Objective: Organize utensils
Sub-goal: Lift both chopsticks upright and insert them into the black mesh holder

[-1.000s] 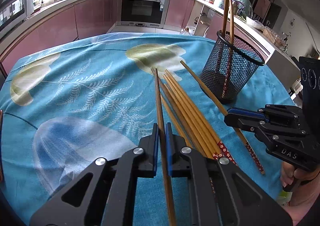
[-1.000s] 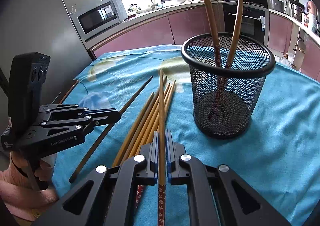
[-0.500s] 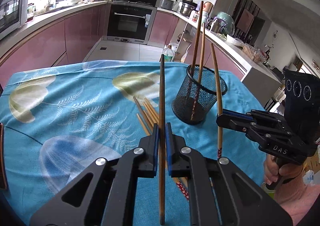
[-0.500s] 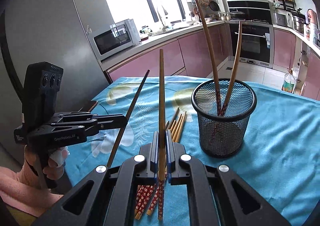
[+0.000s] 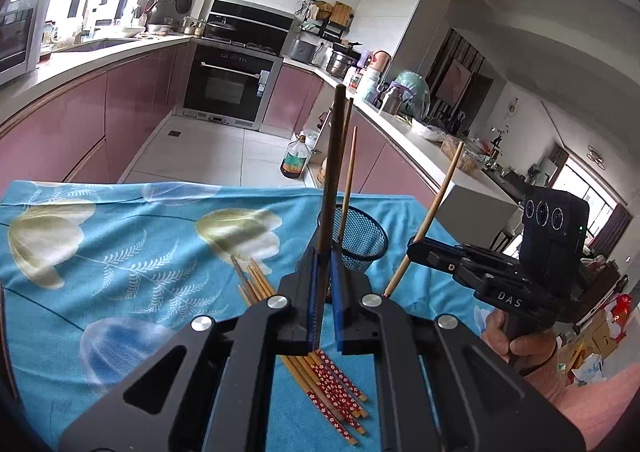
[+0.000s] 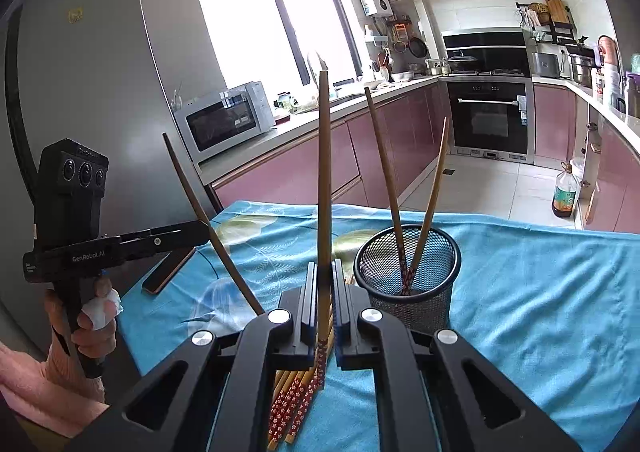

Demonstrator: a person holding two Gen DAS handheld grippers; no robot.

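- My left gripper [image 5: 325,284], clenched on a dark brown wooden chopstick [image 5: 331,168], holds it upright above the blue fern-printed tablecloth [image 5: 120,252].
- Loose tan wooden chopsticks with red flowered ends [image 5: 320,368] lie bunched on the cloth, under both tools.
- My right gripper [image 6: 324,292] clamps a tan chopstick [image 6: 324,172] upright, just left of the black wire-mesh holder [image 6: 408,276].
- That holder contains two leaning chopsticks [image 6: 400,212].

Both grippers are matte black with blue finger pads and round silver screws. The right gripper [image 5: 416,248] reads "DAS"; the left gripper [image 6: 202,230] reads "GenRobot.AI". Each carries a black block with three round lenses. Pink sleeves, bare hands; the left hand [image 6: 94,316] wears a white finger wrap.
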